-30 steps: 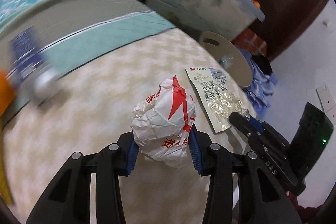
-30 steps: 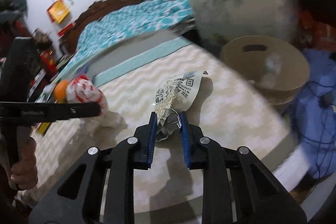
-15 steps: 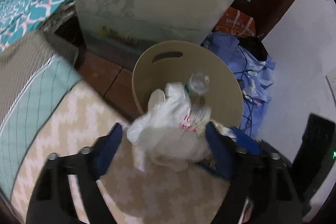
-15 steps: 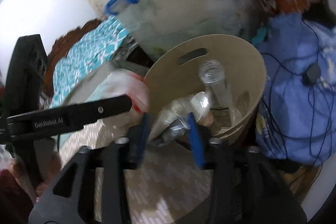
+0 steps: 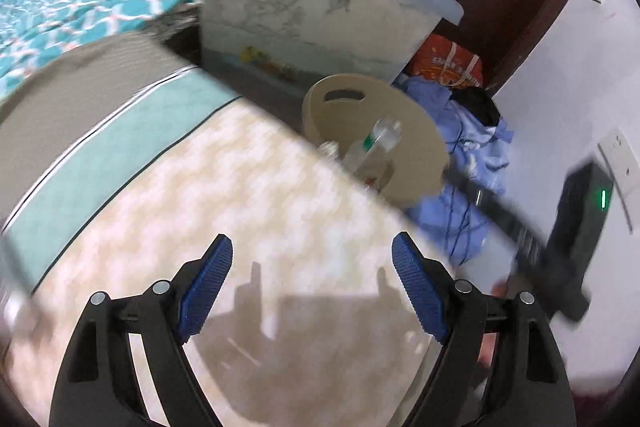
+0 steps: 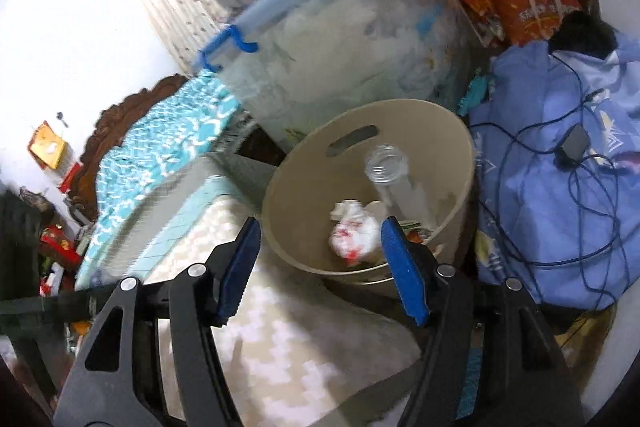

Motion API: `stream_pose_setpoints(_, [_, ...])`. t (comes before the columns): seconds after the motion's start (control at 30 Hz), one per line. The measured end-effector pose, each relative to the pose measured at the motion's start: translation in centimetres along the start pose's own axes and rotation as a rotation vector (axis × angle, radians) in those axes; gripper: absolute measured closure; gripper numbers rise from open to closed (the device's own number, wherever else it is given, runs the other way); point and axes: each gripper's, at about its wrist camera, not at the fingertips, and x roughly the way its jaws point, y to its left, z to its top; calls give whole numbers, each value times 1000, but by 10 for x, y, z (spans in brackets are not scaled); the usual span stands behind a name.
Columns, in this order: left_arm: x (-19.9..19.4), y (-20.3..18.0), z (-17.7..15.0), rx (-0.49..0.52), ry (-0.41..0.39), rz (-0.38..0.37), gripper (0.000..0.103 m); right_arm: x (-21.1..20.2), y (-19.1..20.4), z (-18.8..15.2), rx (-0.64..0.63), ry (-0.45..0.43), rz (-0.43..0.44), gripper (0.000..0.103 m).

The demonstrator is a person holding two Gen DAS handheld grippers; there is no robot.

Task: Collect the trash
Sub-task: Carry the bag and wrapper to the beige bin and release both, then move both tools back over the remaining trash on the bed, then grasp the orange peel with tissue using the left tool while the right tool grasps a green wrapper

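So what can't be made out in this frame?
- Foil wrapper: not identifiable in the bin; in the right wrist view the right claw fingers cover the bin's near rim.
- Bin's contents in the left wrist view: the bed edge hides all but the clear bottle.
- Right claw in the left wrist view: motion-blurred.
- Crumpled paper: print too small to read.

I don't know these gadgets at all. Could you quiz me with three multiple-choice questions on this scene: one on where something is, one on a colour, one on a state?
1. Where is the crumpled wrapper?
A. On the blue clothes
B. Inside the beige bin
C. In the right gripper

2. What colour are the gripper pads?
A. Blue
B. Red
C. Green

3. How does the left gripper stand?
A. Shut on a bottle
B. Shut on nothing
C. Open and empty

Answers: 1 B, it lies in the bin beside the clear bottle. 2 A, both views show blue ribbed pads. 3 C, the jaws are wide apart with only the bed cover between them.
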Motion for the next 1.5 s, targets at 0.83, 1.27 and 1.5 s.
stream_pose_setpoints(0.83, [-248, 220, -258, -557, -305, 306, 26, 126, 425, -132, -648, 502, 460, 37])
stream_pose_setpoints(1.27, [-316, 272, -304, -667, -427, 533, 11, 142, 463, -165, -897, 536, 382, 77])
stream_pose_setpoints(1.5, [-298, 287, -288, -695, -396, 539, 11, 70, 443, -167, -934, 371, 436, 89])
